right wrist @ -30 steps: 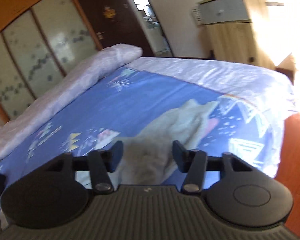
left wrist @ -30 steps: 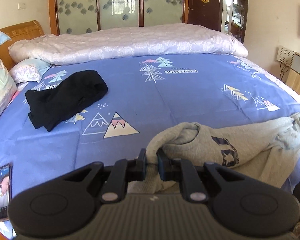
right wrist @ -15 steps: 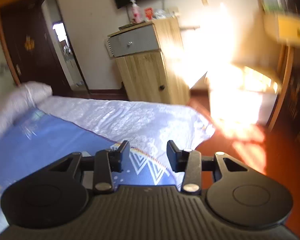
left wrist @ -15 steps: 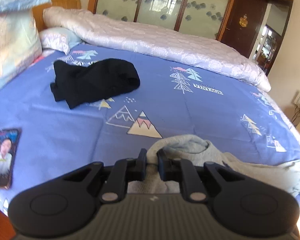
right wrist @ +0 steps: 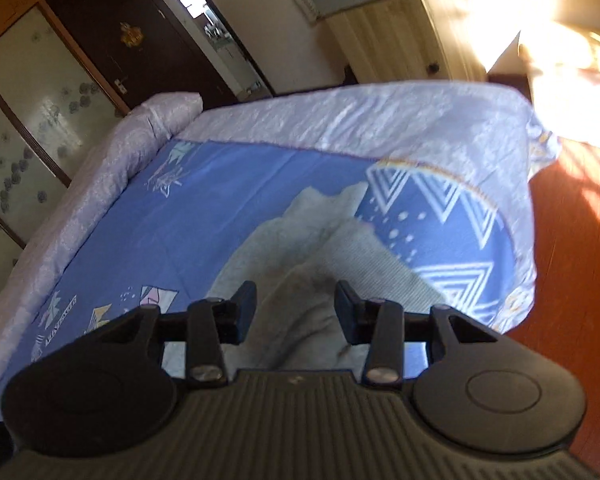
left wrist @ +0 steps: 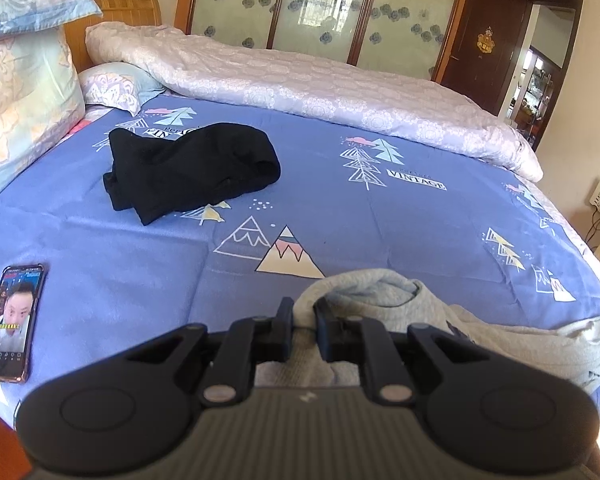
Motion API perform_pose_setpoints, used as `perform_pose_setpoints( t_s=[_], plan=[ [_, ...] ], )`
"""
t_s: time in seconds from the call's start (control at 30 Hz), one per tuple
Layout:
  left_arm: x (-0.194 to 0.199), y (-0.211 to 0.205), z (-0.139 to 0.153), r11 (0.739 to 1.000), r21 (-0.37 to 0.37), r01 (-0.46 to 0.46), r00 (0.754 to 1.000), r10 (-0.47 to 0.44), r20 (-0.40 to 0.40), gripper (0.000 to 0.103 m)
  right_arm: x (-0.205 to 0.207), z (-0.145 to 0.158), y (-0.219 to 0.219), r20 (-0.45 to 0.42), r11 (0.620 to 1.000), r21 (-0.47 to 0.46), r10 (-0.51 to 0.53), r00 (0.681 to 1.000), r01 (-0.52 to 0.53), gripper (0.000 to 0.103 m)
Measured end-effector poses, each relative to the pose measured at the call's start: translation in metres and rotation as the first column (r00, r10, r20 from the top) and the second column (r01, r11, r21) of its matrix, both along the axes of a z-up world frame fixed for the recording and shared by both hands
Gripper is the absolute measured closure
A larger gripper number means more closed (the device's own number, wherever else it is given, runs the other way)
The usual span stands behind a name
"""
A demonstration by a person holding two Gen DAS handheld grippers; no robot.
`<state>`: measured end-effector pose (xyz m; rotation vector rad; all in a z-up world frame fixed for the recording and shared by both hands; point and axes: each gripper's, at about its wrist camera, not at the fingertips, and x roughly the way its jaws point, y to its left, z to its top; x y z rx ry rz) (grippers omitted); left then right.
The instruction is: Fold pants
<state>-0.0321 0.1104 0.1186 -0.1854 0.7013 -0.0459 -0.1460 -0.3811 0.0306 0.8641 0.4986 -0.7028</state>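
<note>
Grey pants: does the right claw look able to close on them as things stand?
Probably yes. The right claw is open, its fingers either side of a raised fold of the grey pants; nothing lies between. The left claw grips the waistband end.

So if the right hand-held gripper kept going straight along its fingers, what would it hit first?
Most likely the grey pants: the right hand-held gripper is open, with that fabric between and just beyond its fingers. Past it lies the blue bedsheet. Depth is unclear.
</note>
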Motion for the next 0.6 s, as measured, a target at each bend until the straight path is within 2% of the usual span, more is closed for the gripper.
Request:
perform_pose_setpoints(
  t_s=[0.03,0.07,0.1,0.17,0.27,0.33,0.4,0.47,0.6],
  plan=[
    [0.001,0.000,0.000,1.000,0.001,-0.001,1.000,0.001,0.000,0.092,0.006,-0.006,-0.001,-0.003,0.999,0.033,0.006,1.000,-0.006,0.064],
    [0.003,0.001,0.000,1.000,0.002,-0.004,1.000,0.004,0.001,0.092,0.011,-0.010,-0.003,-0.010,0.999,0.052,0.009,1.000,-0.008,0.098],
    [0.005,0.003,0.002,1.000,0.004,-0.009,1.000,0.009,0.006,0.092,0.014,-0.012,-0.006,-0.023,0.997,0.077,0.000,1.000,0.002,0.098],
    [0.013,0.006,0.007,1.000,0.019,-0.021,1.000,0.020,0.024,0.092,0.008,-0.002,-0.008,0.084,0.992,0.112,-0.059,0.995,0.049,0.099],
    [0.039,0.012,0.020,0.999,0.042,-0.032,0.998,0.029,0.064,0.092,0.010,0.039,-0.012,0.239,0.994,0.099,-0.074,0.968,0.052,0.099],
    [0.062,0.016,0.027,0.998,0.041,-0.037,0.996,0.033,0.086,0.092,0.029,0.062,-0.018,0.286,0.996,0.079,-0.054,0.957,0.033,0.099],
    [0.091,0.018,0.028,0.999,0.024,-0.040,0.995,0.038,0.090,0.092,0.061,0.078,-0.025,0.299,0.998,0.052,-0.034,0.954,0.020,0.099],
    [0.125,0.020,0.023,0.999,-0.012,-0.053,0.997,0.053,0.062,0.092,0.101,0.084,-0.033,0.285,1.000,0.024,-0.017,0.958,0.011,0.098],
    [0.189,0.013,-0.003,0.998,-0.018,-0.067,0.998,0.067,-0.011,0.092,0.182,0.064,-0.043,0.199,1.000,-0.005,-0.016,0.980,0.018,0.098]
  ],
)
